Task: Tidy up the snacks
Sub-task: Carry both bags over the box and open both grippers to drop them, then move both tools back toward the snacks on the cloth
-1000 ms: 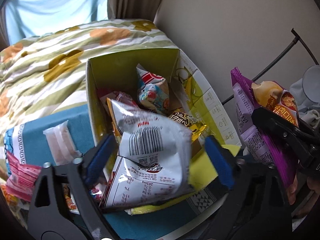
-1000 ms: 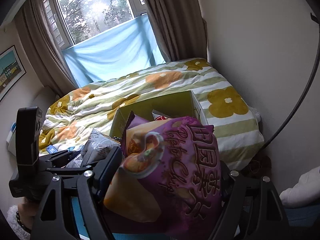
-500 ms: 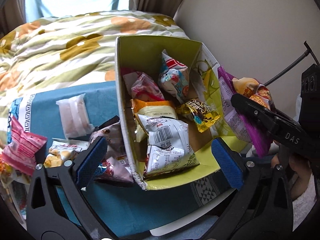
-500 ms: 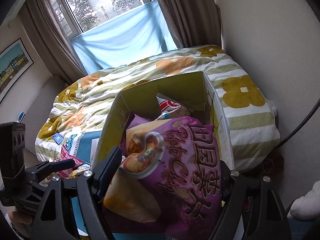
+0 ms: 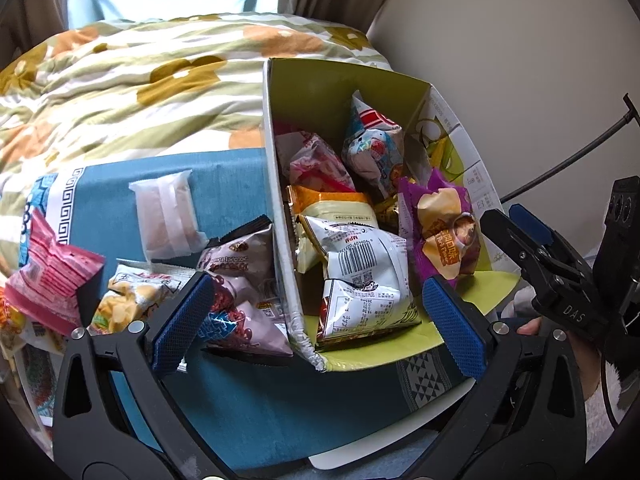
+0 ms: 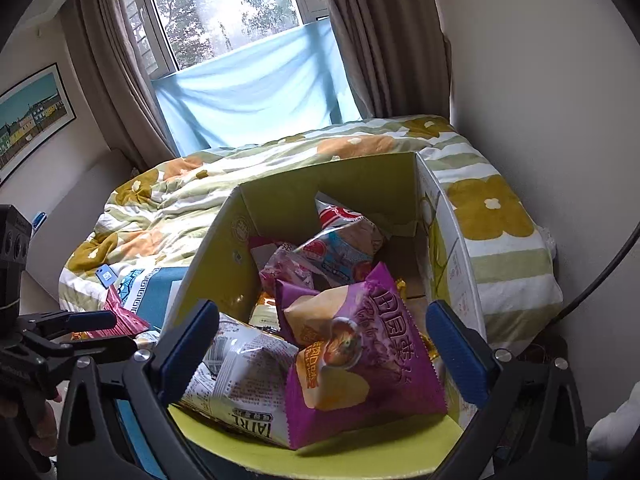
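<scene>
The box [image 5: 344, 80] of green-lined cardboard fills the middle and right of the left wrist frame, open at the top, standing on a blue cloth [image 5: 224, 184]. Inside it lies the purple bag [image 5: 440, 228], at the right of the heap, resting against the right wall with its lower corner over the white bag [image 5: 360, 276]. In the right wrist view the purple bag [image 6: 360, 344] sits in the lower middle of the frame, tilted, lying partly on the white bag [image 6: 240, 376] and touched by neither finger.

The right gripper [image 6: 324, 352] has its fingers spread wide, one blue pad at the lower left and one at the lower right of its frame, with the bags between them but apart from both. From the left wrist view the right gripper [image 5: 520, 232] shows at the right edge, just beside the box's right wall, holding nothing.

The left gripper [image 5: 316, 324] is also wide apart and empty; its pads straddle the box's near left corner.

Outside the box, on the cloth at the left of the frame, lie a pink bag [image 5: 48, 268], a clear packet [image 5: 168, 216], a yellow bag [image 5: 128, 300] and a pale purple bag [image 5: 240, 288], the last touching the box's left wall. A flowered quilt [image 5: 140, 80] covers the bed in the upper half.
</scene>
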